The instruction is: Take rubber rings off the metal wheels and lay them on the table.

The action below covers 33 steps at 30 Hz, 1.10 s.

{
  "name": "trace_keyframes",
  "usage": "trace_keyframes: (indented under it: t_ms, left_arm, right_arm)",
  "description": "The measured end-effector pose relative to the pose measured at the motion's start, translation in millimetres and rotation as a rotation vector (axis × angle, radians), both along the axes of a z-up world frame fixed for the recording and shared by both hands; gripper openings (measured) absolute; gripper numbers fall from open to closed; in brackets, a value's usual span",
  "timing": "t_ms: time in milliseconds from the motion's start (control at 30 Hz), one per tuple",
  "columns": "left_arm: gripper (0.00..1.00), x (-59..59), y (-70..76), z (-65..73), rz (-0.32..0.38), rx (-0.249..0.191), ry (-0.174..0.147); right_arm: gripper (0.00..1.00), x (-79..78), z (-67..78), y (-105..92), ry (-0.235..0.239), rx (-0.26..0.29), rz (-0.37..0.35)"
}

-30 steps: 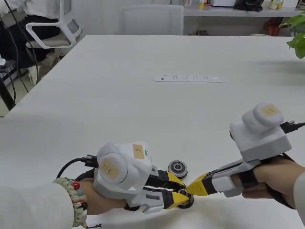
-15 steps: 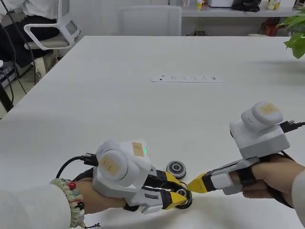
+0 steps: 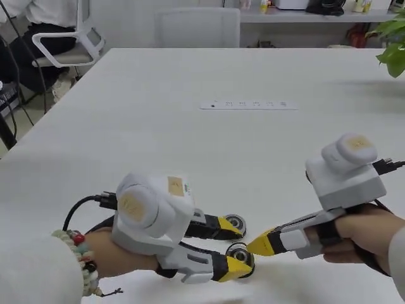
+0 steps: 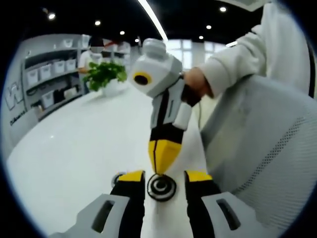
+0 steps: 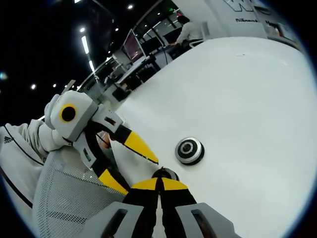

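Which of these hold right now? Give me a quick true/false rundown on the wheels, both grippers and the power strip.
1. Two metal wheels sit on the table: the near wheel and the far wheel. True.
2. On the left gripper the fingers are pressed together. False: they stand apart, with the near wheel between them.
3. The right gripper has its fingers together, tips at the near wheel. True.
4. The right gripper holds the far wheel. False: that wheel lies flat on the table, free of it.
5. The power strip lies between the grippers. False: it lies farther across the table, beyond both.
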State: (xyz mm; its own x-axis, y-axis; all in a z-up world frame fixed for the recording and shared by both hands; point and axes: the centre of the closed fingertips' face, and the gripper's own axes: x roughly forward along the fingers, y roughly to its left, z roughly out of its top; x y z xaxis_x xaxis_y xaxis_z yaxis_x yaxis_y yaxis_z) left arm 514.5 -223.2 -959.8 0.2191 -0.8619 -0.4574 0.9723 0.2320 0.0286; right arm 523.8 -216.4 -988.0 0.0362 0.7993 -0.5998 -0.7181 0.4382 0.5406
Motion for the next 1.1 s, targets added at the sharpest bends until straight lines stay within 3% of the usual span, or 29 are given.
trace_keyframes:
  t_ms: [167,333,433,600,733,1000,1100]
  left_arm:
    - [0.39,-1.9,5.7,17.5,-0.004,-0.008,-0.039]
    - [0.46,-1.1,13.0,30.6,-0.010,0.015,-0.094]
    - [0.49,-3.7,16.8,38.4,-0.009,0.001,-0.080]
    - [0.57,-8.8,29.7,50.0,0.007,0.003,-0.082]
    - [0.66,-12.1,43.9,67.2,0.045,-0.029,-0.068]
    - [0.70,-17.0,76.4,88.0,0.112,-0.024,-0.092]
    - [0.71,-19.4,90.9,90.0,0.150,-0.020,-0.100]
  right_arm:
    - [0.00,0.8,4.2,1.2,-0.002,0.013,0.003]
    - [0.00,-1.8,8.7,1.6,-0.003,0.025,0.005]
    - [0.00,-1.3,12.6,3.3,-0.005,0.041,0.000]
    - [0.00,1.7,21.5,4.6,-0.013,0.069,-0.022]
    - [0.00,4.8,29.1,5.8,-0.020,0.098,-0.041]
    - [0.00,6.4,36.5,8.2,-0.038,0.117,-0.051]
    - [0.00,6.0,40.9,10.4,-0.046,0.130,-0.050]
